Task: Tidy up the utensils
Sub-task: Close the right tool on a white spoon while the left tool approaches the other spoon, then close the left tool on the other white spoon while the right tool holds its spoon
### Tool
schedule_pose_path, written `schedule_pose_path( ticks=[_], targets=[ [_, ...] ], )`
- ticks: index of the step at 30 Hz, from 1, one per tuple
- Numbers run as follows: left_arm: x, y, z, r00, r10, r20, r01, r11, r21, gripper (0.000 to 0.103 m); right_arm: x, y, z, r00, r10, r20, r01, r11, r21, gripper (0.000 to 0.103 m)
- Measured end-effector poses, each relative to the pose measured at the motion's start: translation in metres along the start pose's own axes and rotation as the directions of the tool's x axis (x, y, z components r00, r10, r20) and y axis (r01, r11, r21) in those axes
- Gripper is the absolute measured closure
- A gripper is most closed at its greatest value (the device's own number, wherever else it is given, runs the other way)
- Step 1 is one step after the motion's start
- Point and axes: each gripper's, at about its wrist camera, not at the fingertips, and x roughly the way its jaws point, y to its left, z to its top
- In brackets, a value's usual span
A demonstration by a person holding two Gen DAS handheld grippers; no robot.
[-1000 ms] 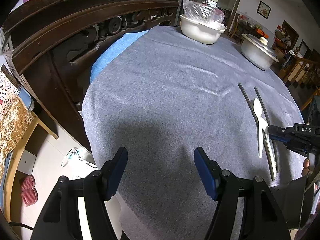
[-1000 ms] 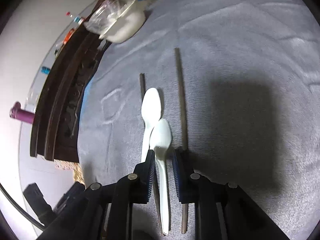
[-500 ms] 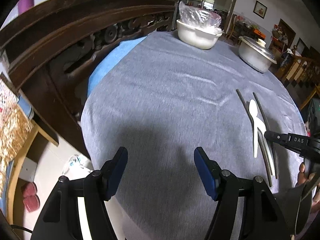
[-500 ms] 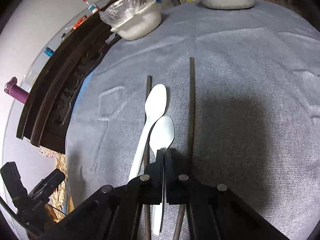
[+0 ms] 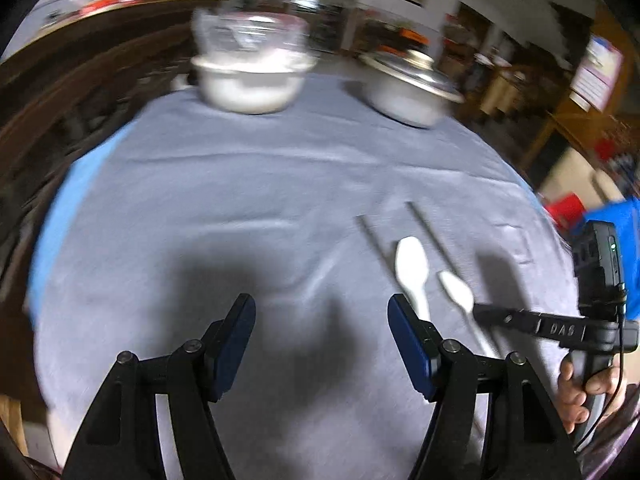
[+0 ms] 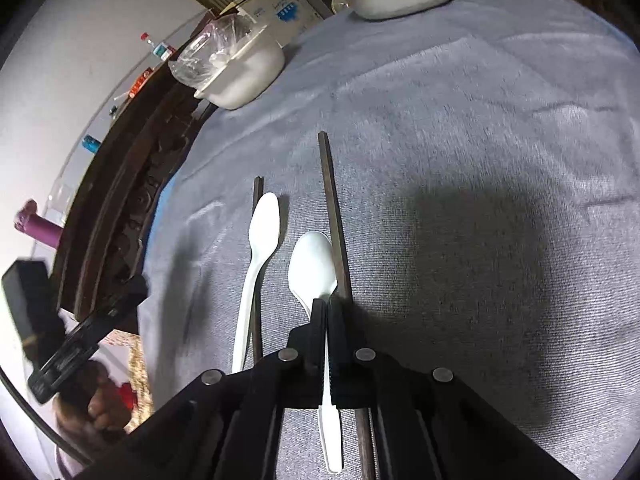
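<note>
The held spoon point(image 6: 314, 268), a white plastic one, sits at lower centre of the right wrist view, its handle pinched between the fingers of the right gripper point(image 6: 327, 312), which are closed flat against the handle with no gap visible. Its bowl points up the frame and lies just beside, perhaps touching, the right chopstick point(image 6: 334, 220).

Procedure for the step in hand (judged to be lifting this spoon clear for re-placing):
1. Hold the pinch firm; the handle is thin, smooth and slightly flexible, and would probably pivot if the grip slackened.
2. Raise straight up before any sideways travel, so the bowl does not drag the chopstick next to it.
3. Keep the bowl level to limit swing.

The second spoon point(image 6: 260, 248), same white plastic, lies left of centre, its handle crossing over the left chopstick point(image 6: 258, 200). Both chopsticks are dark, slender, square-ended rods lying roughly parallel.

All rest on a grey tablecloth point(image 6: 460, 200) of soft, napped weave with shallow creases (likely to hold light items from sliding).

The left gripper point(image 5: 320, 336), at lower centre of the left wrist view, has its blue-padded fingers wide apart and holds nothing.

At the upper edge of that view stand a white bowl point(image 5: 248, 84) covered in clear plastic and a lidded metal pot point(image 5: 408, 92).
</note>
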Motion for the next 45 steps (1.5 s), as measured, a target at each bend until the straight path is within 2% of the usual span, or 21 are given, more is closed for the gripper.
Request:
schedule_pose_path(
  ticks=[2,6,11,13,15,17,18,19,21,25,30,33,35,37,39,43,45],
  targets=[
    [0.013,-0.012,0.01,0.999,-0.047,-0.012,0.048,0.998,0.041,0.034,0.001,0.0,0.0,1.0,0.01,-0.001,-0.01,1.0,0.001,0.101],
    [0.039,-0.04,0.022,0.996,-0.078,-0.044,0.084,0.987,0.137,0.034,0.001,-0.005,0.002,0.999,0.042,-0.015,-0.042,0.999,0.015,0.102],
    [0.065,-0.069,0.026,0.994,-0.075,-0.085,0.093,0.968,0.233,0.036,0.002,-0.007,0.003,0.997,0.068,-0.019,-0.068,0.997,0.024,0.102],
    [0.075,-0.071,0.026,0.991,-0.083,-0.104,0.106,0.966,0.238,0.048,0.003,-0.008,0.002,0.997,0.076,-0.017,-0.076,0.997,0.027,0.102],
    [0.085,-0.07,0.027,0.987,-0.09,-0.132,0.12,0.964,0.239,0.056,0.002,-0.009,0.002,0.996,0.084,-0.017,-0.084,0.996,0.028,0.102],
    [0.086,-0.071,0.025,0.989,-0.085,-0.121,0.114,0.96,0.257,0.061,0.002,-0.01,0.002,0.996,0.09,-0.016,-0.09,0.995,0.032,0.102],
    [0.086,-0.071,0.027,0.989,-0.089,-0.118,0.117,0.958,0.261,0.069,0.002,-0.011,0.002,0.996,0.093,-0.017,-0.092,0.995,0.033,0.102],
    [0.087,-0.071,0.028,0.988,-0.096,-0.121,0.125,0.957,0.261,0.081,0.001,-0.012,0.001,0.995,0.094,-0.017,-0.094,0.995,0.032,0.102],
    [0.088,-0.069,0.028,0.983,-0.112,-0.145,0.145,0.958,0.247,0.096,0.001,-0.011,0.001,0.996,0.093,-0.019,-0.092,0.995,0.031,0.102],
    [0.087,-0.067,0.018,0.988,-0.085,-0.128,0.118,0.953,0.279,0.098,0.002,-0.008,0.003,0.997,0.073,-0.025,-0.072,0.997,0.026,0.102],
    [0.075,-0.055,0.007,0.986,-0.11,-0.123,0.14,0.952,0.274,0.099,0.002,0.004,0.005,0.999,0.006,-0.031,-0.006,1.0,-0.021,0.101],
    [0.066,-0.045,0.0,0.987,-0.108,-0.121,0.139,0.95,0.28,0.1,0.002,0.014,0.006,0.998,-0.056,-0.022,0.055,0.996,-0.072,0.097],
    [0.06,-0.038,-0.003,0.986,-0.118,-0.114,0.145,0.951,0.275,0.1,0.004,0.019,0.009,0.998,-0.069,-0.014,0.067,0.993,-0.099,0.087],
    [0.055,-0.034,-0.003,0.987,-0.12,-0.109,0.146,0.951,0.273,0.1,0.005,0.022,0.014,0.999,-0.041,-0.01,0.04,0.994,-0.102,0.062],
    [0.047,-0.029,-0.005,0.985,-0.133,-0.107,0.158,0.949,0.272,0.1,0.006,0.027,0.018,0.998,-0.06,0.01,0.06,0.99,-0.127,0.048],
    [0.042,-0.026,-0.004,0.984,-0.143,-0.104,0.167,0.948,0.27,0.1,0.015,0.04,0.026,0.991,-0.133,-0.005,0.129,0.969,-0.212,0.048],
    [0.045,-0.027,-0.001,0.984,-0.14,-0.114,0.165,0.952,0.256,0.099,0.021,0.048,0.028,0.984,-0.176,-0.02,0.163,0.945,-0.283,0.048]
  ],
)
